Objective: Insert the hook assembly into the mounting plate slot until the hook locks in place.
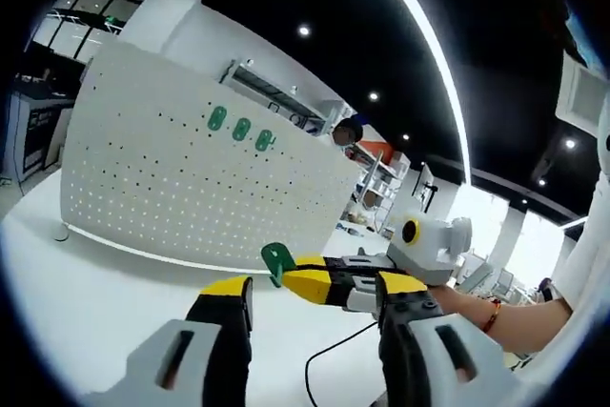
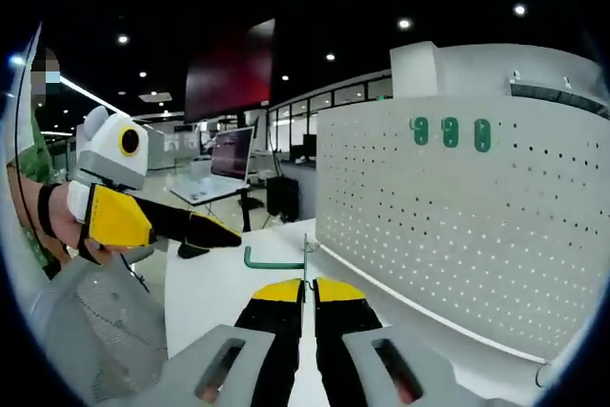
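right gripper [image 2: 305, 285] is pinching the green hook [image 2: 274, 260] by its flat plate | left gripper [image 1: 310, 297] is hanging wide open — holding nothing | hook is looking light, stiff, thin — maybe slipping | pegboard [image 2: 448, 226] is waiting

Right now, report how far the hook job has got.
Done: three green hooks already sit on the white pegboard. In hand: the right gripper is shut on a green hook, carried in front of the board, not touching it. The left gripper is open and holds nothing. Left: push this hook into a slot until it locks.
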`<state>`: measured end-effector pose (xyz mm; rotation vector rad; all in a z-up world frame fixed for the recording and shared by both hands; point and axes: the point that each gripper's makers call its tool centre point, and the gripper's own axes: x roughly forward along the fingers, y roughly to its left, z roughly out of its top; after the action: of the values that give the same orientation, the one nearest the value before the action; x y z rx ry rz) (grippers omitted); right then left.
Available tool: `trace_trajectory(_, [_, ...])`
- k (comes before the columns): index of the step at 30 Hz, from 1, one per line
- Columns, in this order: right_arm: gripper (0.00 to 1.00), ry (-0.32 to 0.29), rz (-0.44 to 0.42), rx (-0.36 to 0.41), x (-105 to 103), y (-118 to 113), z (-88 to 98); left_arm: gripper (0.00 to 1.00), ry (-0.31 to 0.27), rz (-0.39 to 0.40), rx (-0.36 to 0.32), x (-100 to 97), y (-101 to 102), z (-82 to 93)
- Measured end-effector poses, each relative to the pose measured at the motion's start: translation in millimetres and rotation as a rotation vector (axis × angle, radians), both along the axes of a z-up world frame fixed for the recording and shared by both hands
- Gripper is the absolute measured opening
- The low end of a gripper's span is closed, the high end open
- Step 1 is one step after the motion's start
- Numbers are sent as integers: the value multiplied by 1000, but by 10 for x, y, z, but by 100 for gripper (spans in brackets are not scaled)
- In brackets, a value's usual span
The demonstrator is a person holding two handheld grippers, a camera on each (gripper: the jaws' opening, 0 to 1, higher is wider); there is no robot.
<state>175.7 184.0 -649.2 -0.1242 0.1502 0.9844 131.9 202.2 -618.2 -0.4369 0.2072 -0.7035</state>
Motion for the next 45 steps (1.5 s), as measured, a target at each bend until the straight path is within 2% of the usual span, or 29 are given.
trace_trajectory(3, [3, -9, 7, 9, -31, 29, 42, 45, 0, -26, -8, -21, -27, 1])
trace_trajectory(6, [3, -21, 15, 27, -42, 47, 104, 57, 5, -2, 13, 14, -3, -49])
trace_trajectory(9, [3, -29, 16, 31, -47, 53, 126, 48, 14, -26, -13, -4, -22, -38])
trace_trajectory(12, [3, -36, 27, 48, -83, 68, 164, 49, 13, 0, -26, 16, 4, -15])
trace_trajectory(15, [3, -44, 35, 47, -121, 84, 188, 44, 20, 4, -35, 26, 9, -18])
trace_trajectory(18, [3, -47, 34, 57, -132, 90, 209, 37, 0, -7, -47, 25, -18, 4])
trace_trajectory(19, [3, -50, 33, 59, -135, 90, 217, 37, -5, 14, -52, 49, 3, 7])
trace_trajectory(21, [3, -51, 28, 64, -136, 89, 234, 40, -8, -8, -68, 30, -27, 25])
trace_trajectory(24, [3, -60, 30, 73, -151, 98, 266, 36, -46, -3, -38, 23, -31, 39])
trace_trajectory(26, [3, -62, 29, 74, -157, 100, 275, 39, -50, 17, -80, 43, -11, 83])
trace_trajectory(27, [3, -66, 27, 77, -164, 100, 286, 35, -21, -33, -138, -5, -68, 112])
trace_trajectory(28, [3, -75, 27, 82, -169, 101, 299, 30, -7, -52, -144, -25, -82, 96])
trace_trajectory(30, [3, -70, 31, 86, -181, 111, 301, 25, -61, 0, -108, 31, -26, 114])
trace_trajectory(32, [3, -85, 32, 80, -193, 118, 300, 23, -9, -15, -155, 32, -52, 100])
trace_trajectory(33, [3, -71, 29, 94, -198, 117, 305, 20, 12, 4, -177, 52, -27, 88])
trace_trajectory(34, [3, -73, 29, 100, -199, 112, 313, 19, 15, -4, -209, 60, -19, 100])
trace_trajectory(41, [3, -78, 30, 118, -248, 112, 328, 7, 42, 27, -227, 99, 38, 58])
trace_trajectory(45, [3, -89, 25, 117, -245, 116, 347, 5, 56, 29, -231, 103, 40, 48])
